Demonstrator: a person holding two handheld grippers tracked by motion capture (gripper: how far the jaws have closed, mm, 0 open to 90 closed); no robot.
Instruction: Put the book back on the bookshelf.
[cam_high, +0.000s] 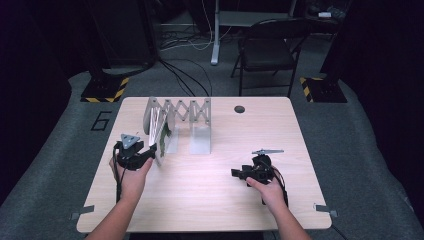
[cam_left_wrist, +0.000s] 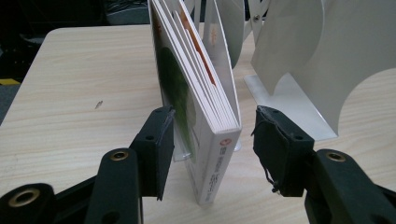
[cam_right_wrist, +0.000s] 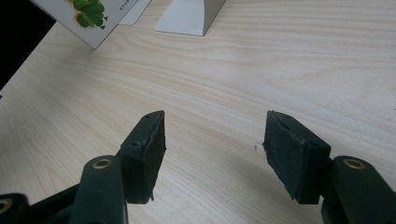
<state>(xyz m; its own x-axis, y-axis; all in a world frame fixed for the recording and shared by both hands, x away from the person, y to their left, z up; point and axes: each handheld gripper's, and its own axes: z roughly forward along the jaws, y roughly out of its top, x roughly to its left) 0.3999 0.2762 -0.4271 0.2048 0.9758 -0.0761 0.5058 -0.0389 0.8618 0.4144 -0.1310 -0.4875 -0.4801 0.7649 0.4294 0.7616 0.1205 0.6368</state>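
A pale wooden table (cam_high: 210, 200) carries a white accordion-style book rack (cam_high: 186, 116), the landmark of the scene, standing toward the far left of the tabletop with a round cable hole (cam_high: 239, 109) off to its right. At the rack's near left end stands a thin book (cam_left_wrist: 205, 121) with a green picture on its cover, upright on its lower edge, its spine facing the person, a white divider plate (cam_left_wrist: 299, 60) of the rack just to its right.

The left gripper (cam_left_wrist: 212, 140) sits at the near end of the book, its jaws straddling the spine: the left pad (cam_left_wrist: 163, 140) lies close against the cover, the right pad (cam_left_wrist: 275, 149) stands clear of the pages, so the book is released rather than clamped. Judging by this, the book has just been stood in the rack and the step in hand is letting go.

The next move calls for drawing the left gripper straight back from the rack without brushing the cover, since the slim book could tip.

The right gripper (cam_right_wrist: 212, 149) rests well to the right of the rack over bare wood, jaws apart and holding nothing. Beyond the table stand a folding chair (cam_high: 267, 50) and floor cables (cam_high: 190, 75), none in the way.
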